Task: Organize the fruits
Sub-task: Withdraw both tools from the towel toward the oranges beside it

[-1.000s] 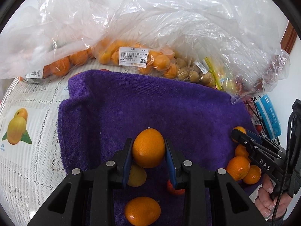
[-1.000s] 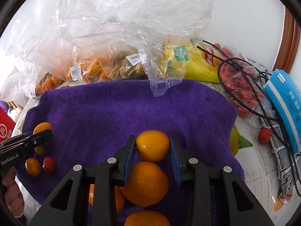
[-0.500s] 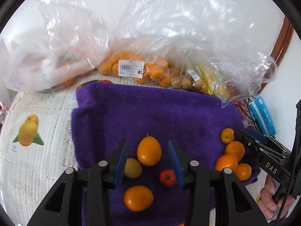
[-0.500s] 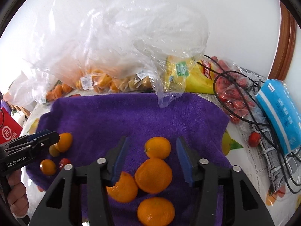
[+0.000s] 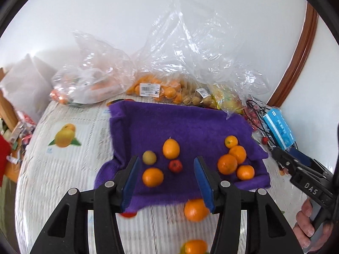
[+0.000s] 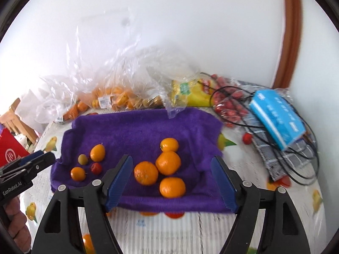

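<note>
Fruit lies in two groups on a purple towel (image 6: 135, 127) spread over a printed tablecloth (image 5: 63, 180). Left group: an oval orange (image 5: 171, 148), a yellow-green fruit (image 5: 149, 157), a red fruit (image 5: 175, 166) and a round orange (image 5: 152, 177), near one another but apart. Right group: a small orange (image 6: 169, 144) farthest back, then three larger oranges (image 6: 168, 162) bunched close, the two at the middle touching or nearly so. Left gripper (image 5: 167, 182) hangs above the towel's near edge, its jaws parted and opening, nothing pressed between the blue pads (image 5: 131, 182); the left group shows through the gap on the towel below. Right gripper (image 6: 170, 182) hangs above the right group, its jaws wide and opening, holding nothing; the oranges lie on the towel below its pads. A hand (image 5: 307, 222) grasps the right gripper's handle at the edge of the left view. More oranges (image 5: 196, 209) lie on the tablecloth in front of the towel, blurred. Behind the towel stand clear bags (image 5: 169, 80) of fruit, labelled. To the right rest a blue pack (image 6: 277, 118), a bag of red fruit (image 6: 231, 103), black cable (image 6: 296, 169) and one loose red fruit (image 6: 246, 138).
</note>
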The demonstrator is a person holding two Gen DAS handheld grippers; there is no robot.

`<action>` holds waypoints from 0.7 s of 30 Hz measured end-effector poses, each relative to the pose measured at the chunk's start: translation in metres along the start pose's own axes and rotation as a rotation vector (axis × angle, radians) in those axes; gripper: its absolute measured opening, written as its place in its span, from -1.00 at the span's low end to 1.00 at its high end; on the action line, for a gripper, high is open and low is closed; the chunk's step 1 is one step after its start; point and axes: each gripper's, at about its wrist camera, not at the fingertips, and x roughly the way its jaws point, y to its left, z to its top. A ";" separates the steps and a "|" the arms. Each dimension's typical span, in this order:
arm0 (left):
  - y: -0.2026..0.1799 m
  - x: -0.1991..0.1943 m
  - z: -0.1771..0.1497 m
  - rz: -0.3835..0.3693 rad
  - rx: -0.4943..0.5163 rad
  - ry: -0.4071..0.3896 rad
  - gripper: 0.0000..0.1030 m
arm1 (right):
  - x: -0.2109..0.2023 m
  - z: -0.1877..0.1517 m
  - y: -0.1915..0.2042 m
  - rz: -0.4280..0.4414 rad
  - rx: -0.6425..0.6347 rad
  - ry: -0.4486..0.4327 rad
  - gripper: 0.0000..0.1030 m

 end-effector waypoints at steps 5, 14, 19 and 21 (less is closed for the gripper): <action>-0.002 -0.034 -0.016 0.005 0.000 -0.033 -0.01 | -0.037 -0.014 -0.001 -0.028 -0.018 -0.049 0.55; -0.012 -0.076 -0.056 0.003 0.004 -0.057 0.00 | -0.085 -0.051 -0.006 -0.019 -0.032 -0.110 0.55; -0.011 -0.093 -0.080 0.029 0.012 -0.069 0.01 | -0.099 -0.071 -0.001 0.036 -0.056 -0.106 0.55; -0.010 -0.096 -0.087 0.022 0.005 -0.069 0.01 | -0.102 -0.078 0.004 0.048 -0.081 -0.101 0.55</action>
